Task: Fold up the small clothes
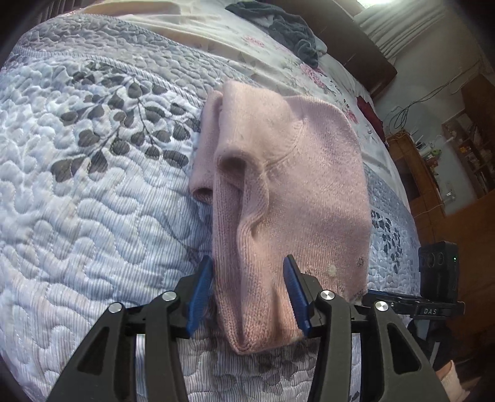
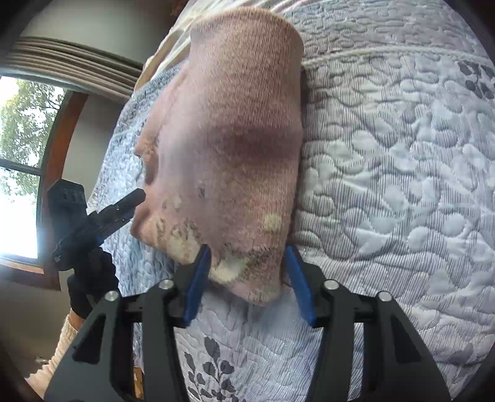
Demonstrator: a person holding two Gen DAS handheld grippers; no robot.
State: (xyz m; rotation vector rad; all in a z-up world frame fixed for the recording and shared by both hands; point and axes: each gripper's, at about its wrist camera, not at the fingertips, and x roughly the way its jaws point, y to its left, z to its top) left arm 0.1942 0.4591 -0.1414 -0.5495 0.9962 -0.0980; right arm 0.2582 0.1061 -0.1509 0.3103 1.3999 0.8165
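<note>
A pink knitted sweater lies folded on the quilted blue-grey bedspread, with a sleeve and collar bunched along its left side. My left gripper is open, its blue pads standing on either side of the sweater's near edge. In the right wrist view the same sweater shows a worn, speckled corner. My right gripper is open around that corner. The left tool and a black-gloved hand sit at the sweater's left.
A dark grey garment lies crumpled on a floral sheet at the bed's far end, by a dark wooden board. Wooden furniture stands past the bed's right edge. A window is off to the left.
</note>
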